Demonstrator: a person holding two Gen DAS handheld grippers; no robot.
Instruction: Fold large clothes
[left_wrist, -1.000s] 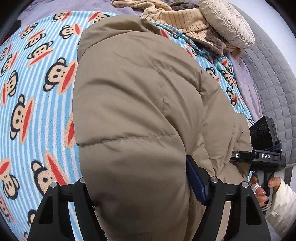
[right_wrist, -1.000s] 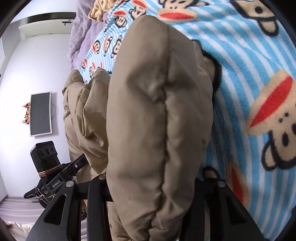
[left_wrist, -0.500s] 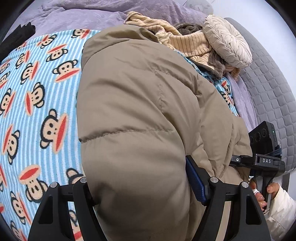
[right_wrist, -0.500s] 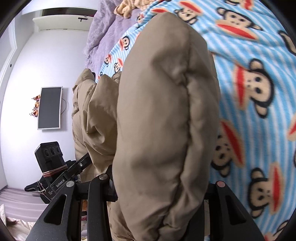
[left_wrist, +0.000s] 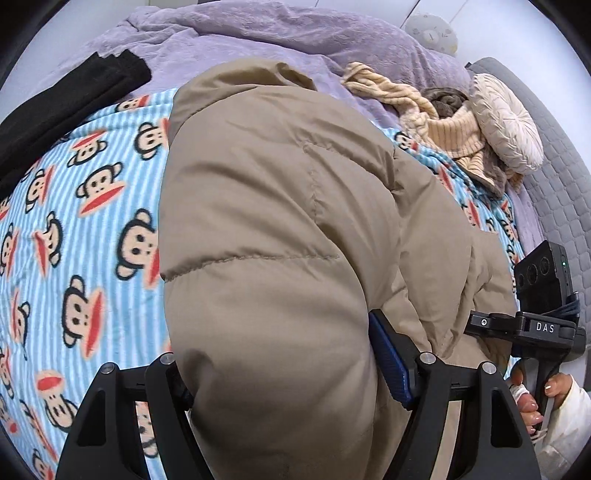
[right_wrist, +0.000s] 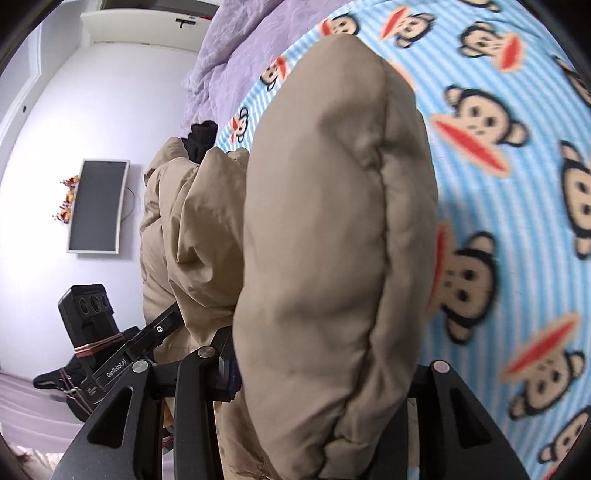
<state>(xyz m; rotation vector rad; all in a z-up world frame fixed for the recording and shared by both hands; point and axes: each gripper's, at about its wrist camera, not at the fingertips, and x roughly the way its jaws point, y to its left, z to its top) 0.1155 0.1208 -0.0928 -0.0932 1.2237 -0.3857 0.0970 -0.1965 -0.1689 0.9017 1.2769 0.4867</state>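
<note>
A tan puffer jacket (left_wrist: 273, 229) fills the left wrist view, lifted above a blue striped monkey-print blanket (left_wrist: 74, 229). My left gripper (left_wrist: 280, 373) is shut on a thick padded fold of it, the blue pad (left_wrist: 388, 354) of the right finger pressed into the fabric. In the right wrist view the same tan jacket (right_wrist: 332, 240) bulges between the fingers, and my right gripper (right_wrist: 321, 373) is shut on it. The right gripper's body (left_wrist: 535, 328) shows at the far right of the left view, held by a hand (left_wrist: 532, 402). The left gripper's body (right_wrist: 110, 350) appears at lower left.
A black garment (left_wrist: 62, 103) lies at the blanket's far left edge. A purple duvet (left_wrist: 280, 33) covers the back of the bed. Beige knitwear (left_wrist: 424, 110) and a round cream cushion (left_wrist: 506, 122) sit at the back right against a grey quilted headboard (left_wrist: 554, 184). A wall screen (right_wrist: 98, 206) hangs beyond.
Both grippers have risen and drawn back with the jacket, so more blanket, the purple duvet and the black garment have come into view. Both grips stay shut.
</note>
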